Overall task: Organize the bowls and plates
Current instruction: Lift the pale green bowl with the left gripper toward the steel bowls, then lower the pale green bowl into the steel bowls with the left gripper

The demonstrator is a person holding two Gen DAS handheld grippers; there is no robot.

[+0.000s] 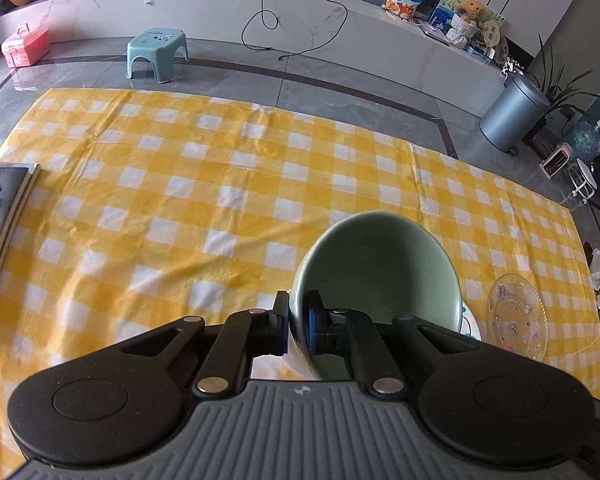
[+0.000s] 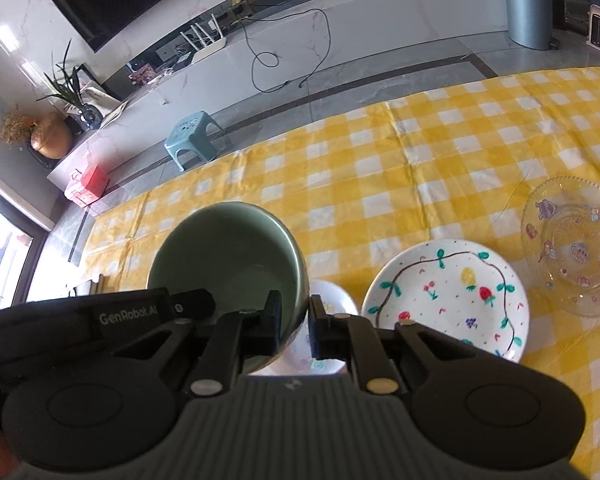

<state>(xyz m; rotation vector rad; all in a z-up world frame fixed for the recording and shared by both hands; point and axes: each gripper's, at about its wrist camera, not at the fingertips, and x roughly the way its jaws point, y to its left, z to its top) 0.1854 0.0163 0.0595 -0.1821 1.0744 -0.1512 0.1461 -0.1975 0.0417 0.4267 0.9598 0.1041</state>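
A: Both grippers are pinching the same green bowl [image 1: 380,272]. The left gripper [image 1: 298,322] has its pads pressed on the rim wall at the bowl's left side, one pad inside and one outside. The right gripper [image 2: 294,326] does the same at the bowl's right side.

B: Where does the bowl sit relative to the painted plate [image 2: 448,300]?

A: Lifted clear of the yellow checked cloth [image 1: 180,184] and just left of the painted plate, tilted with its mouth facing away from the cameras. Below the bowl, partly hidden, lies a smaller white dish [image 2: 332,296]. Right of the painted plate, near but apart, is a clear glass plate [image 2: 572,248] with cartoon prints.

B: So what makes this carry go well?

A: I'd judge the step as moving the bowl to its stacking spot — which spot, I cannot tell. Two thin rim pinches on glazed ceramic look slippery, so both hands should travel together at one pace; if they drift apart or twist against each other, the rim may slide out. Level the bowl before lowering it, keep it above the dish and the painted plate while crossing, and part the pads only once its foot rests flat — left and right together.
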